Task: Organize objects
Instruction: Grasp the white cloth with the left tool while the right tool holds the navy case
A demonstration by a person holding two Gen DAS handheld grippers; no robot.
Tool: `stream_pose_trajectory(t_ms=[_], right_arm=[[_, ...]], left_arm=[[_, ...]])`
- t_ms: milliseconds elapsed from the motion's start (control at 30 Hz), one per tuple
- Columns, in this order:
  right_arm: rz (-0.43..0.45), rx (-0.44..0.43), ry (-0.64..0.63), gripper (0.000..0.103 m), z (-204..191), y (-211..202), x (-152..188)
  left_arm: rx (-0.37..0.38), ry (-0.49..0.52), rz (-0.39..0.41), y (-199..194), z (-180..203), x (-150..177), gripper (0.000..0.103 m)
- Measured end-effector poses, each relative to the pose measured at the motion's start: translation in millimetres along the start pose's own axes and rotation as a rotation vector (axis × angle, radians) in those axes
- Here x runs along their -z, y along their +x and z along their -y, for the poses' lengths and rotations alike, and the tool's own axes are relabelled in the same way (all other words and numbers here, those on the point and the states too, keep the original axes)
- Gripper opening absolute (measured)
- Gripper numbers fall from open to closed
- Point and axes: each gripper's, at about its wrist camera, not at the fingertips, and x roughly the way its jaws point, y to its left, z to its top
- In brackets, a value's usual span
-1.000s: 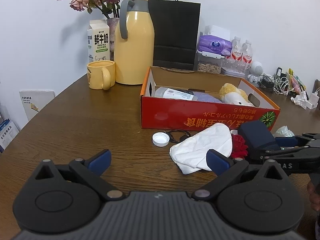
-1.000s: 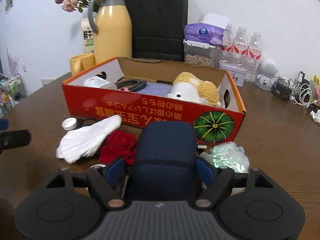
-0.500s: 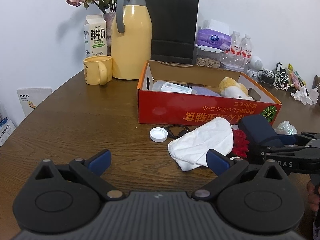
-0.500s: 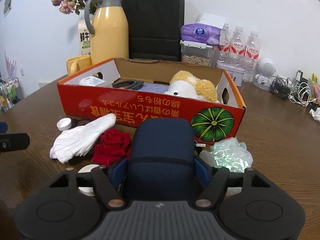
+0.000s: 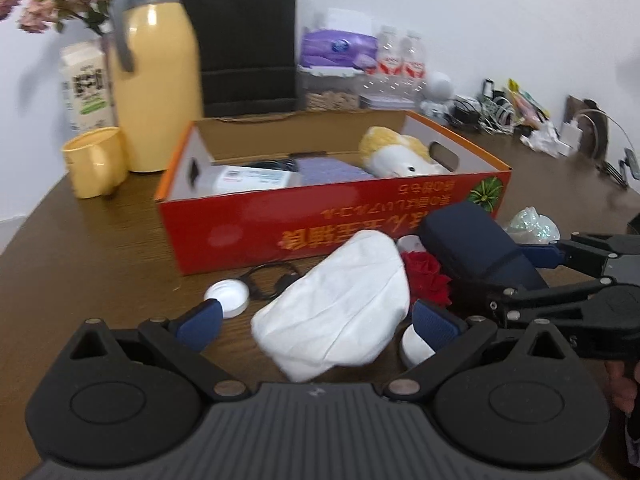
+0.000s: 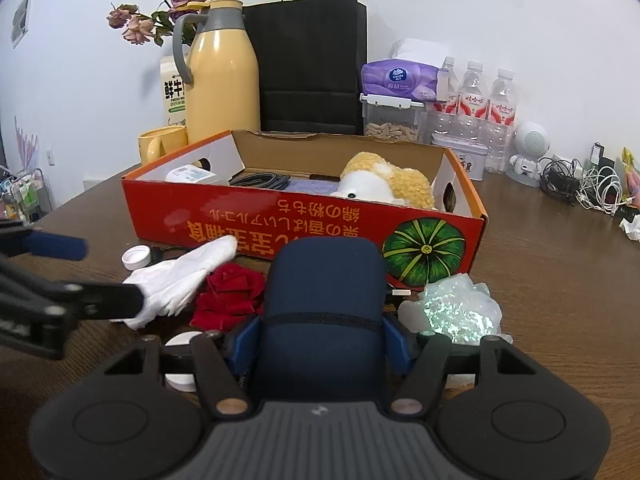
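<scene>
The right hand-held gripper [image 6: 322, 344] clamps the navy case [image 6: 324, 304], long axis pointing at the red box [image 6: 280, 228] directly ahead. The left hand-held gripper [image 5: 316, 320], open, straddles the white cloth [image 5: 340, 304].

At the back of the wooden table [image 6: 560, 280] a yellow thermos jug [image 6: 222, 76] stands beside a milk carton [image 6: 173, 92] and a yellow mug [image 6: 162, 145]. A black paper bag [image 6: 310, 64], tissue pack [image 6: 400, 80], water bottles [image 6: 476, 96] and tangled cables [image 6: 580, 186] line the white wall.
</scene>
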Motion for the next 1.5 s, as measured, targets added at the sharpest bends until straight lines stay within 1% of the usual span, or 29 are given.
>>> stream_pose_trajectory(t_ms=[67,167,233,300,333,367,467,533,567,633,767,967,1067,1133,1233,1333,1500], right_arm=[[-0.001,0.0,0.0,0.063,-0.1,0.2,0.1],[-0.001,0.001,-0.002,0.063,-0.5,0.5,0.2],[-0.001,0.002,-0.003,0.064,-0.9,0.8,0.2],[-0.001,0.004,-0.005,0.064,-1.6,1.1,0.4],[-0.001,0.005,-0.007,0.064,-2.1,1.4,0.5],[-0.001,0.007,-0.009,0.064,-2.5,1.6,0.6],[-0.001,0.012,-0.016,0.064,-4.1,2.1,1.1],[-0.001,0.014,-0.021,0.064,-5.3,2.4,1.4],[-0.001,0.015,-0.023,0.064,-5.4,2.6,1.4],[-0.001,0.016,-0.025,0.064,-5.1,2.6,1.7],[0.001,0.016,-0.025,0.064,-5.4,2.3,1.8],[0.016,0.012,-0.024,0.063,-5.0,0.2,1.9],[0.037,0.012,-0.026,0.062,-5.2,-3.7,2.0],[0.043,0.011,-0.025,0.062,-5.1,-5.1,1.9],[0.045,0.01,-0.023,0.062,-4.5,-5.1,1.7],[0.05,0.009,-0.024,0.062,-4.8,-6.1,1.4],[0.063,0.011,-0.027,0.062,-5.8,-9.0,2.3]], left_arm=[[0.032,0.004,-0.019,11.0,-1.0,-2.7,0.103],[0.036,-0.016,-0.038,23.8,-4.6,-3.7,0.103],[0.054,-0.032,-0.04,29.0,-8.3,-3.5,0.103],[0.084,-0.06,-0.051,34.7,-14.0,-1.7,0.103],[0.104,-0.087,-0.07,38.7,-18.1,-0.1,0.103],[0.107,-0.1,-0.064,38.7,-20.4,0.4,0.103],[0.119,-0.119,-0.054,35.5,-23.6,1.0,0.095],[0.122,-0.11,-0.045,32.7,-22.2,2.2,0.087],[0.123,-0.104,-0.04,31.1,-21.2,2.8,0.086],[0.12,-0.087,-0.026,28.1,-17.9,3.3,0.08],[0.086,-0.071,0.011,21.8,-14.3,4.4,0.075],[0.064,-0.058,0.043,14.4,-10.6,5.7,0.069],[0.052,-0.046,0.063,9.9,-8.3,6.6,0.062],[0.038,-0.039,0.078,6.6,-6.9,7.5,0.051],[0.031,-0.032,0.108,-0.4,-5.4,9.5,0.038],[0.003,-0.027,0.115,-2.4,-3.8,11.2,0.035],[-0.004,-0.024,0.129,-7.7,-3.7,13.5,0.033]])
